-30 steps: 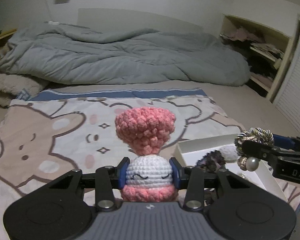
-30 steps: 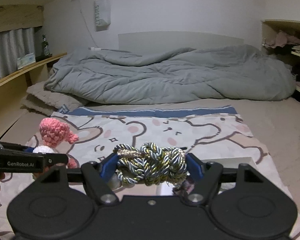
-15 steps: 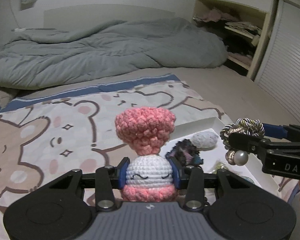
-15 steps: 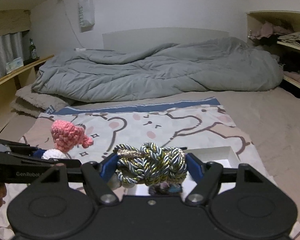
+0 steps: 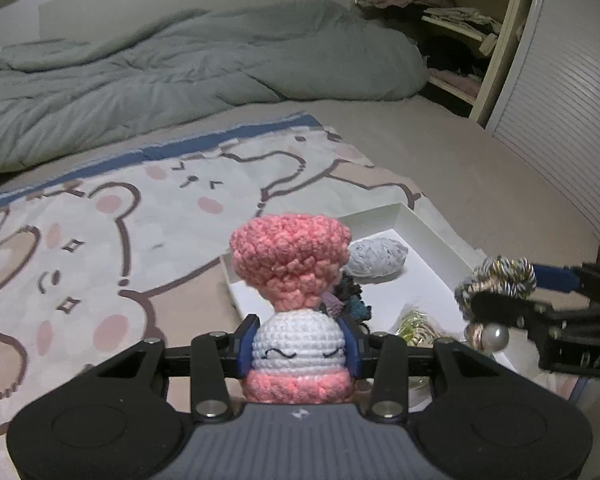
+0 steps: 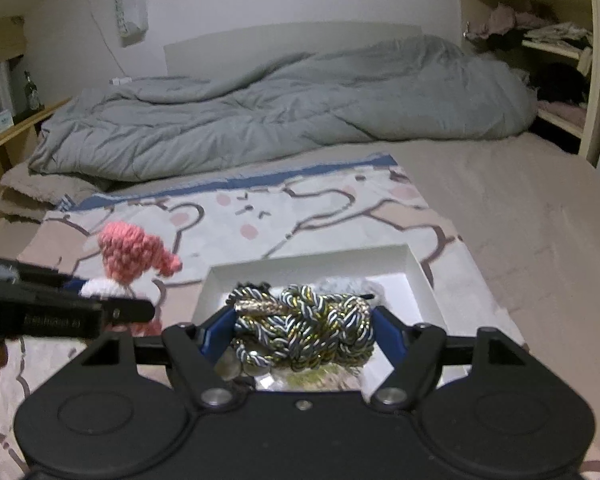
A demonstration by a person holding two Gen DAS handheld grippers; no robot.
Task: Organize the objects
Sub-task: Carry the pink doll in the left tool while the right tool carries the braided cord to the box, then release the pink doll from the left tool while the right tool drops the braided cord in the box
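Bedroom: bear-print blanket [image 5: 100,240] lying flat on the bed, rumpled grey duvet [image 6: 280,120] behind. Left gripper [image 5: 298,350], jaws nearly closed, is pinching a pink-and-white crochet doll [image 5: 296,304] beside the white cardboard box [image 6: 416,272]. Right gripper [image 6: 304,330], jaws partly open, is clamping a knotted metallic cord bundle [image 6: 304,324] over the box.

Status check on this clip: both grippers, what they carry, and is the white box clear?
Left gripper shut on crochet doll. Right gripper shut on knotted cord. Both hover at white box. Box already holds a grey ball and trinkets; nothing blocking.
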